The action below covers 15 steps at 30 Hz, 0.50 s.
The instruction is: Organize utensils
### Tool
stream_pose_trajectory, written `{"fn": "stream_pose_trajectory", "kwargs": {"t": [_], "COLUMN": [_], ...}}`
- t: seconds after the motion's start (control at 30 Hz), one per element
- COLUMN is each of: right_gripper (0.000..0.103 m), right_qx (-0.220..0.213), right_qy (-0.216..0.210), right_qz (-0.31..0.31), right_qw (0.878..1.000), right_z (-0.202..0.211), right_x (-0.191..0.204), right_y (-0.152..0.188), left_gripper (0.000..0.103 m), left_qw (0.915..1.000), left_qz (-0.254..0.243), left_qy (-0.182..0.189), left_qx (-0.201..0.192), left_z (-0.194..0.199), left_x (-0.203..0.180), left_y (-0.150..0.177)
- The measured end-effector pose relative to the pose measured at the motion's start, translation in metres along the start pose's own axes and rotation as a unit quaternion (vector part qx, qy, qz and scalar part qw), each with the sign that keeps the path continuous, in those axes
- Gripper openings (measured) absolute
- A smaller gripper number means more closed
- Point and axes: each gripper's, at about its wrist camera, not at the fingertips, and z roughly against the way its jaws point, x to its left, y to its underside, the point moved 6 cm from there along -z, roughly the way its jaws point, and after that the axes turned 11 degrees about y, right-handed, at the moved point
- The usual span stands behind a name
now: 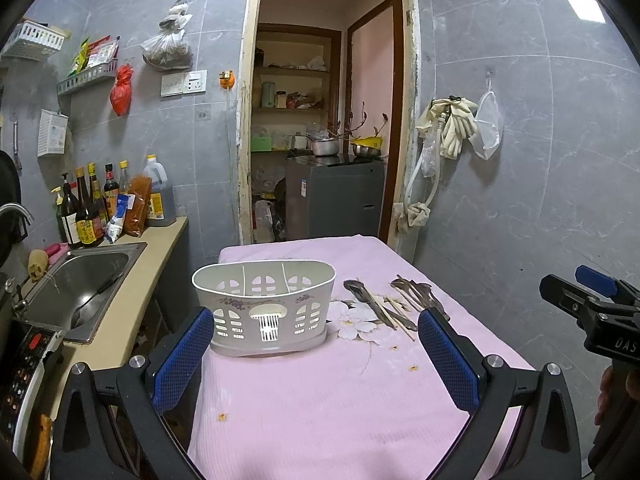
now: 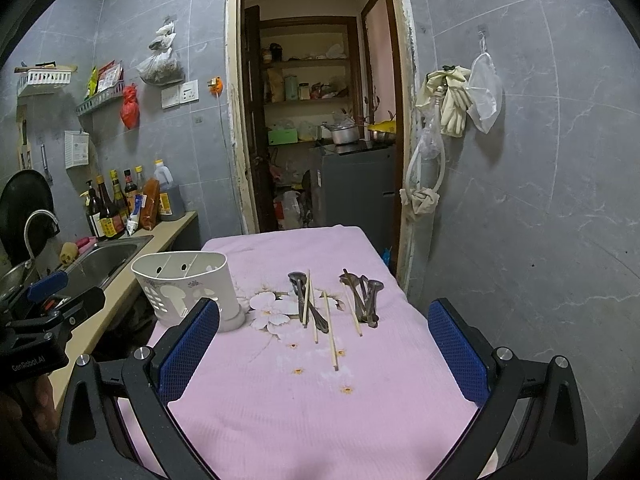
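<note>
A white plastic utensil holder (image 1: 264, 306) (image 2: 188, 290) with three compartments stands empty on the pink tablecloth (image 1: 320, 400) (image 2: 320, 400). To its right lie metal spoons (image 2: 298, 290) (image 1: 360, 294), a second bunch of spoons (image 2: 366, 294) (image 1: 420, 294) and several wooden chopsticks (image 2: 330, 328) (image 1: 394, 314). My left gripper (image 1: 316, 344) is open, hovering low before the holder. My right gripper (image 2: 324, 336) is open too, in front of the utensils and above the cloth. Neither holds anything.
A steel sink (image 1: 80, 284) (image 2: 106, 264) and counter with sauce bottles (image 1: 86, 208) (image 2: 112, 204) run along the left. An open doorway (image 1: 324, 120) lies behind the table. Grey tiled wall stands to the right, with gloves (image 1: 452, 124) hanging.
</note>
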Motion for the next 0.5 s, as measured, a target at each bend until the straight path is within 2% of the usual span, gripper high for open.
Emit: {"fn": "stream_pose_trajectory", "kwargs": {"t": [0.5], "right_gripper": [0.102], "right_qx": [0.001], "right_qy": [0.000], "right_qz": [0.000], "right_qw": [1.000], "right_z": [-0.0008], "right_x": [0.0015], "right_y": [0.0009], "left_gripper": [0.103], "left_qw": [1.0000], "left_qz": [-0.002], "left_qy": [0.001], "left_qx": [-0.001], "left_z": [-0.0004], "left_x": [-0.0003], "left_y": [0.0007]}}
